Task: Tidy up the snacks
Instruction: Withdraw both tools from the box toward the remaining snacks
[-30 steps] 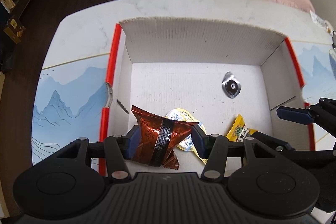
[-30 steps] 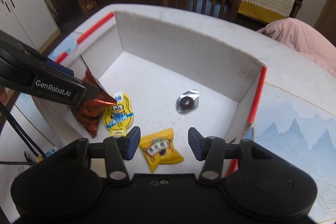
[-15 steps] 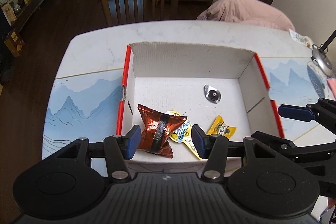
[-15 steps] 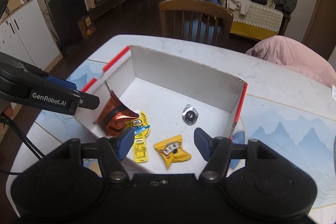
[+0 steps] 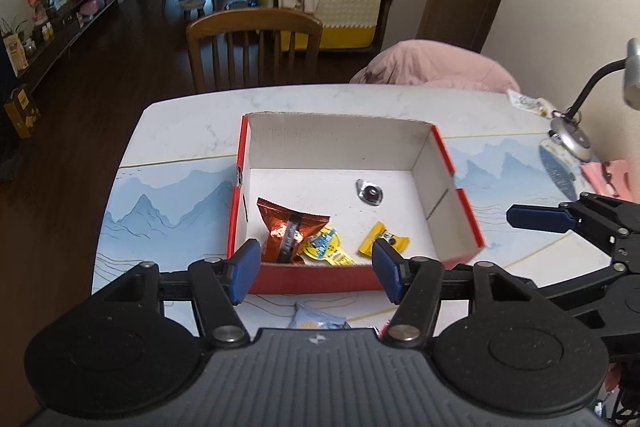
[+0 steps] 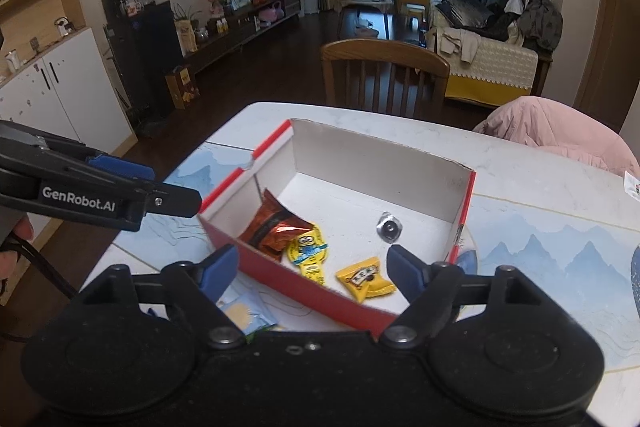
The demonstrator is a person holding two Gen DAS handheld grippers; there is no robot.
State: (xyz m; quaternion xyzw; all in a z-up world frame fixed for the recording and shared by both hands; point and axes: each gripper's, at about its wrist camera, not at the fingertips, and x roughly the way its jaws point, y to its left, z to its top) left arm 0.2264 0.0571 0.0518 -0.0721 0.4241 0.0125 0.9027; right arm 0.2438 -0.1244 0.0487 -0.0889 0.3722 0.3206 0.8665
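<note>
The snacks lie inside an open cardboard box (image 5: 340, 143) with red outer walls and white inside, which stands on the table (image 5: 192, 119); a copper-red foil packet (image 5: 290, 233) sits at the near left corner of the box, and a yellow packet with a cartoon figure (image 6: 307, 253) lies just beside it, partly under its edge; a smaller yellow wrapped candy (image 5: 385, 239) lies to the right of them, apart from both; a small silver-wrapped sweet (image 5: 370, 192) rests alone nearer the far wall. Outside the box, against its near wall, a light blue packet (image 5: 318, 321) lies on the table, partly hidden by the gripper body. The left gripper (image 5: 316, 269) hangs above the near wall of the box, its jaws spread wide with nothing between them; the right gripper (image 6: 314, 275) is also above the near edge, jaws apart and empty. A blue mountain-print mat (image 5: 168, 203) covers the table around the box; a wooden chair (image 5: 254, 53) stands behind the table.
</note>
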